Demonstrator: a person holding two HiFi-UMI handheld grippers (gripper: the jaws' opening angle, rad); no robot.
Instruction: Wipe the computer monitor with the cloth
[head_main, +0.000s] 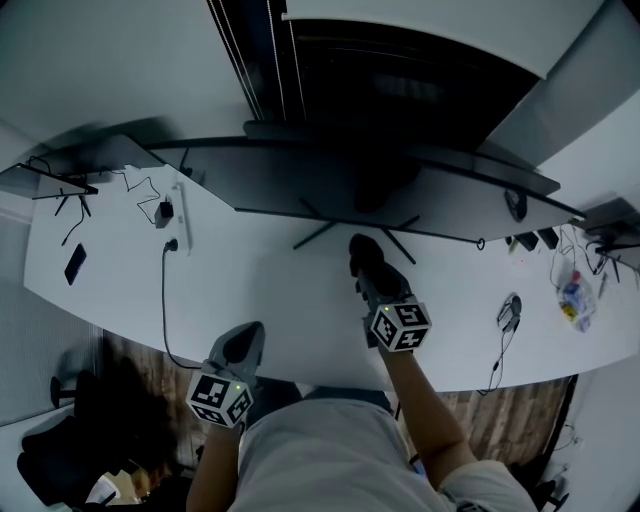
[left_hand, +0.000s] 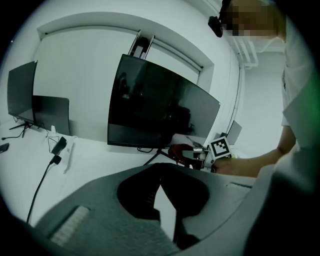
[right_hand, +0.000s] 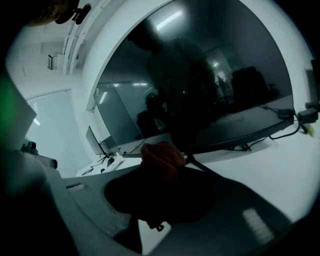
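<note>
A wide curved black monitor (head_main: 400, 185) stands on its tripod foot at the back of the white desk (head_main: 280, 290); its dark screen fills the left gripper view (left_hand: 155, 112) and the right gripper view (right_hand: 215, 85). My right gripper (head_main: 365, 258) is shut on a bunched dark red cloth (right_hand: 160, 154), held low just in front of the monitor's foot and below the screen. The cloth (left_hand: 178, 150) also shows in the left gripper view. My left gripper (head_main: 240, 345) hangs over the desk's front edge, its jaws together with nothing between them (left_hand: 161, 172).
A power strip with adapter and cables (head_main: 168, 222) and a phone (head_main: 75, 262) lie on the desk's left. On the right are a small cabled device (head_main: 510, 310) and a plastic bag (head_main: 572, 295). More monitors (left_hand: 22, 97) stand at far left. A dark chair (head_main: 60, 450) sits below the desk.
</note>
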